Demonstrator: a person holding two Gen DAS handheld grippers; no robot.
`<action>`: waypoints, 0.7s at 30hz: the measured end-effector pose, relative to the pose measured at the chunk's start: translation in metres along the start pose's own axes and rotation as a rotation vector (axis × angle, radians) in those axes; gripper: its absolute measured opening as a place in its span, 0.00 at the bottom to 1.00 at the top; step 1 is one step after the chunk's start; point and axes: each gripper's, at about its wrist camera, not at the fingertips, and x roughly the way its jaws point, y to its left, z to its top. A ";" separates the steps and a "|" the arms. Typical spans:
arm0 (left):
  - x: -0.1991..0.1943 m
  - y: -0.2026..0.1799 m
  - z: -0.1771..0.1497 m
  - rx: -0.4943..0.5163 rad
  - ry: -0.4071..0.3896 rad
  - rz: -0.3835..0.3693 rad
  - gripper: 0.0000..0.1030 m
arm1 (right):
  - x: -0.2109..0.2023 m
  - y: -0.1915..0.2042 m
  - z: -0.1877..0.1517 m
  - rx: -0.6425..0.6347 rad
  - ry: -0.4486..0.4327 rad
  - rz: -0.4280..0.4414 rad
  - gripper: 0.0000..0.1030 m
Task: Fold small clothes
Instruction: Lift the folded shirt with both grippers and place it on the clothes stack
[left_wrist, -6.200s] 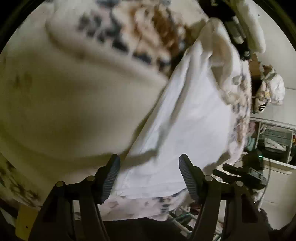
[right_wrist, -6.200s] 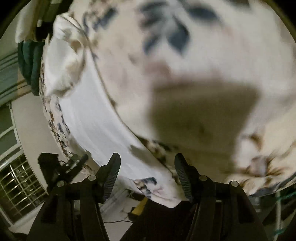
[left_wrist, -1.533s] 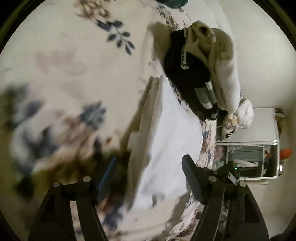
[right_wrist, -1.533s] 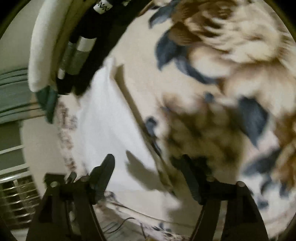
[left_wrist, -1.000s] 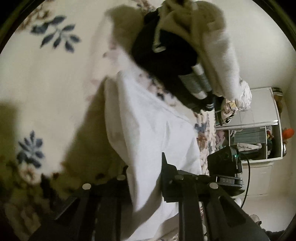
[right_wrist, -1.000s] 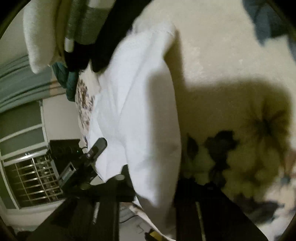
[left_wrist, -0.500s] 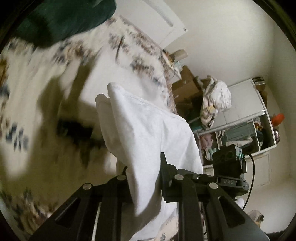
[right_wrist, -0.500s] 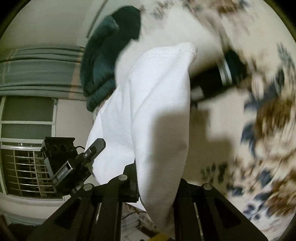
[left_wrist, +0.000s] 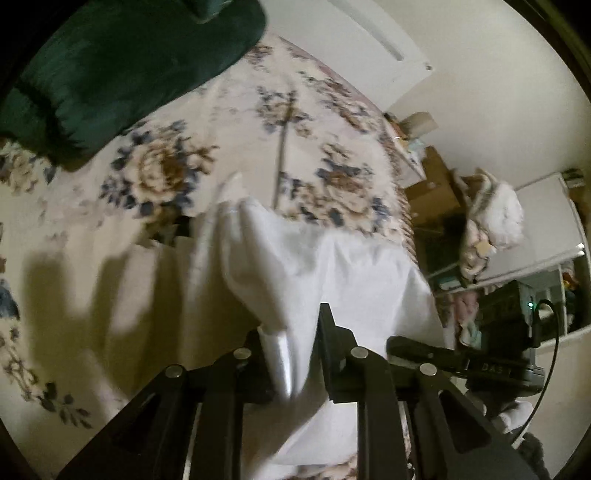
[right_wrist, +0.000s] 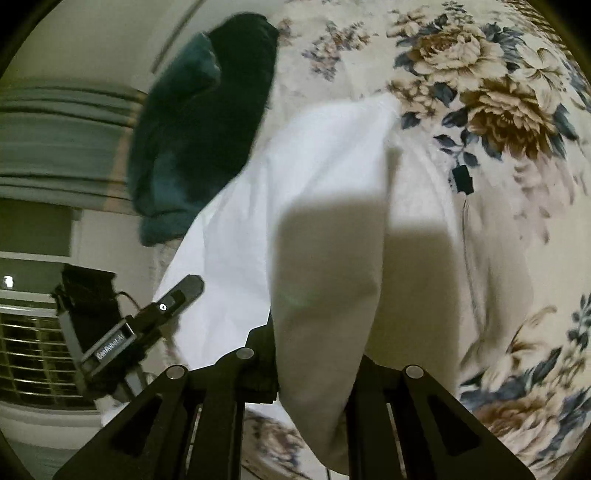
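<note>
A white garment (left_wrist: 332, 266) hangs between my two grippers above a floral bedspread (left_wrist: 155, 173). My left gripper (left_wrist: 291, 339) is shut on one bunched edge of it. My right gripper (right_wrist: 314, 354) is shut on the other edge, and the white garment (right_wrist: 314, 206) drapes over its fingers and hides their tips. A second layer of the cloth (right_wrist: 491, 258) lies in shadow on the bed to the right. The other gripper's body shows at the lower right of the left wrist view (left_wrist: 461, 362) and at the lower left of the right wrist view (right_wrist: 144, 325).
A dark green pillow or blanket (left_wrist: 122, 62) lies at the head of the bed, also in the right wrist view (right_wrist: 199, 125). A pile of clothes (left_wrist: 491, 221) and shelves stand beside the bed. A small black tag (right_wrist: 461, 179) lies on the bedspread. A barred window (right_wrist: 33, 350) is at left.
Both grippers closed on the white garment about a second ago and lifted it off the bed. Since then they have carried it toward the green pillow end and lowered it nearer the bedspread.
</note>
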 end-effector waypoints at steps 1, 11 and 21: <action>-0.003 0.003 -0.001 -0.008 -0.008 0.002 0.16 | 0.002 0.000 0.001 -0.004 0.008 -0.015 0.17; -0.049 -0.030 -0.031 0.135 -0.159 0.353 0.83 | -0.031 0.021 -0.041 -0.140 -0.107 -0.434 0.84; -0.080 -0.081 -0.073 0.233 -0.185 0.534 1.00 | -0.080 0.048 -0.119 -0.160 -0.261 -0.736 1.00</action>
